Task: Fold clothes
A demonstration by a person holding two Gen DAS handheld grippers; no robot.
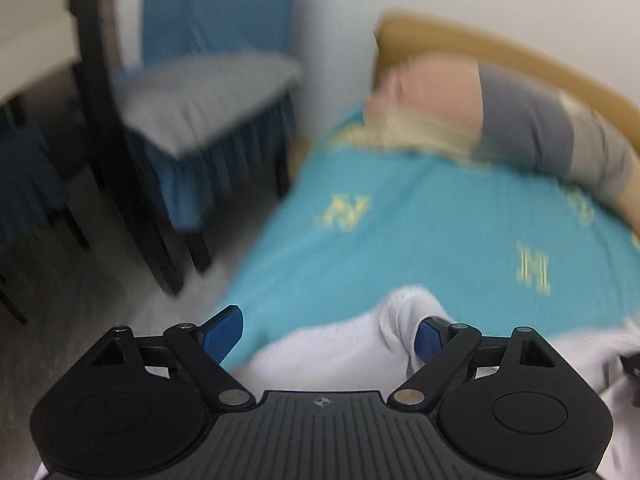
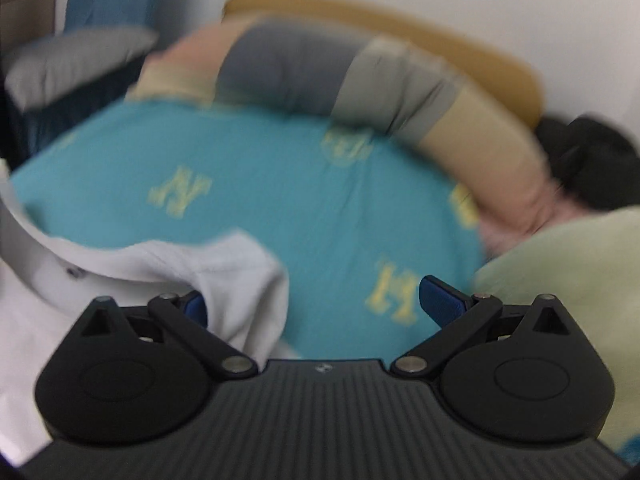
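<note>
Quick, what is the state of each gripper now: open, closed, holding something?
Left gripper: open, holding nothing; white cloth garment lies between its fingers.
Right gripper: open, holding nothing.

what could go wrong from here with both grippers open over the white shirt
1. The white shirt lies bunched at the near edge of the teal bedsheet; closing the left gripper on that lump might catch several layers.
2. The right gripper has cloth only by its left finger, so it may close on the sheet instead.
3. Both views are motion-blurred, so aim may be off.
</note>
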